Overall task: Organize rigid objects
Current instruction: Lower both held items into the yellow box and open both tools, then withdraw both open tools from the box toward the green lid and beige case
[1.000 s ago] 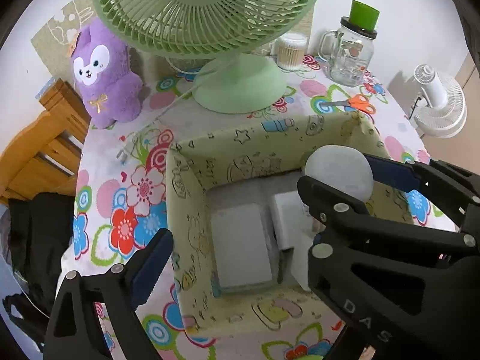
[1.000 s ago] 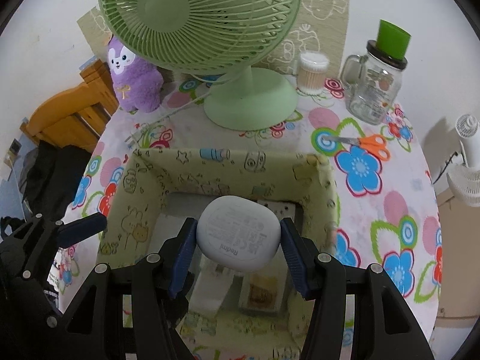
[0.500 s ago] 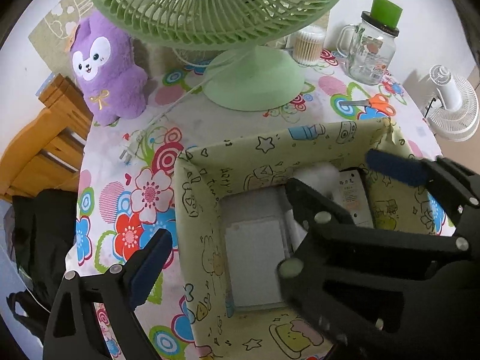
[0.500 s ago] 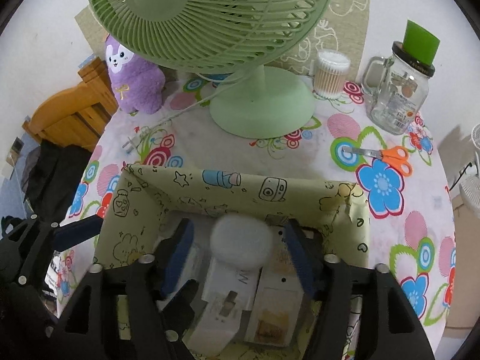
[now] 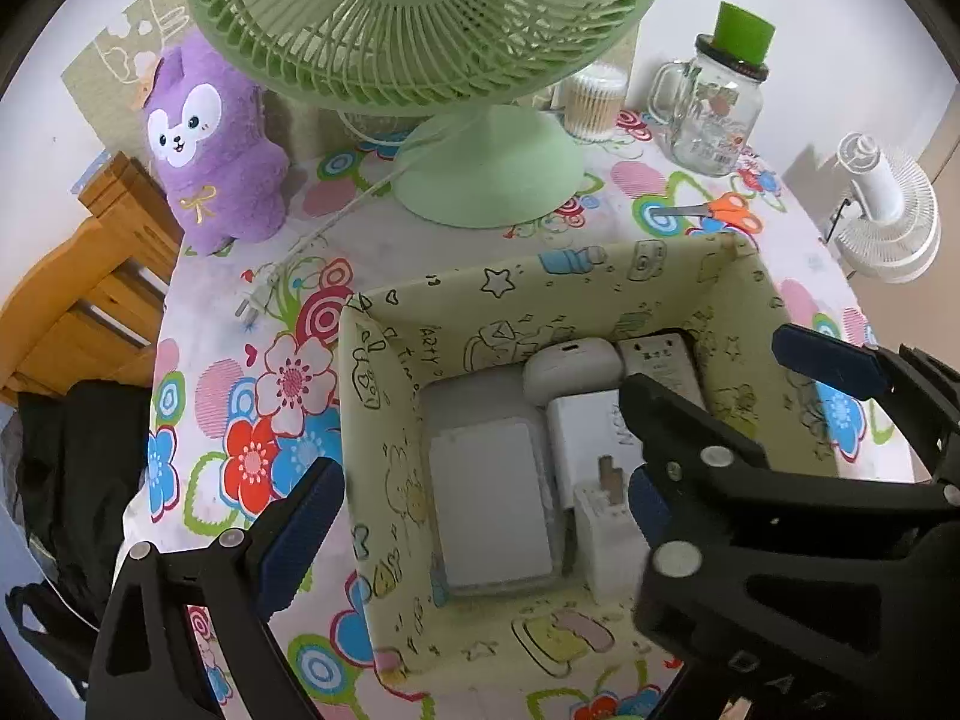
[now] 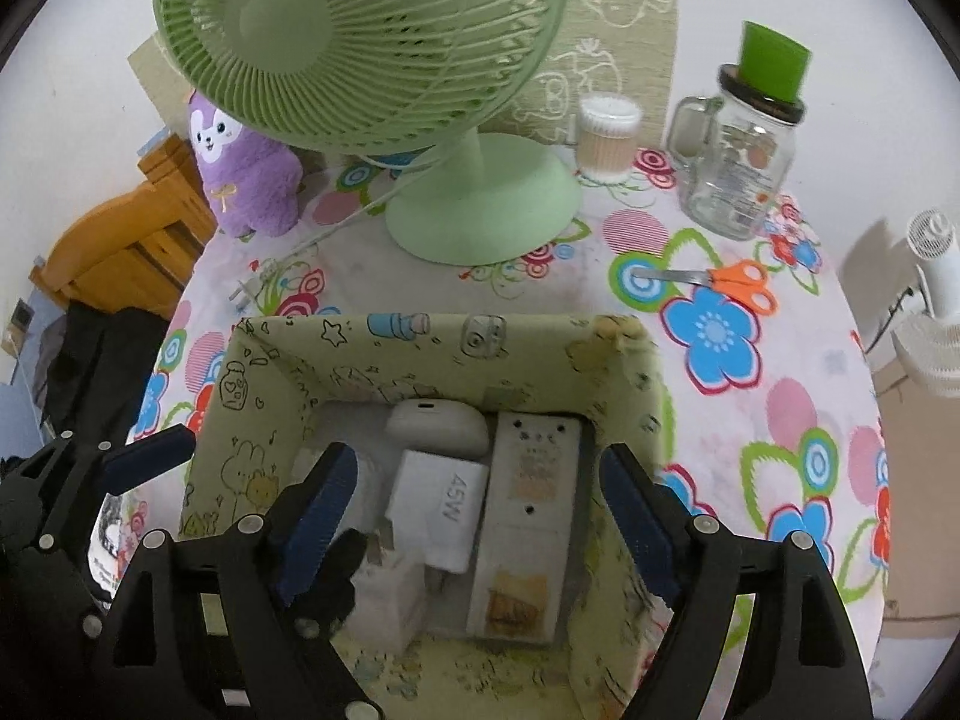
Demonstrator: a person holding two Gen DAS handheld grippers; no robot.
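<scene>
The white earbud case has dropped from the right gripper, whose jaws have just been opening, empty, into the patterned storage box, upper middle. Left gripper gapes empty. Lifting out could snag the box's soft wall.

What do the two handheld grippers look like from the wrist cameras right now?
Both the right gripper and the left gripper are matte black plastic linkages with silver rivets and flat dark blue pads on the jaws. White letters "DAS" mark the right one's frame. No cables, hands or sleeves show.

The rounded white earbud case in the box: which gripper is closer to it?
Right. The right gripper hangs open over the patterned box, just short of the rounded white earbud case; the left gripper sits outside the box's left wall.
</scene>
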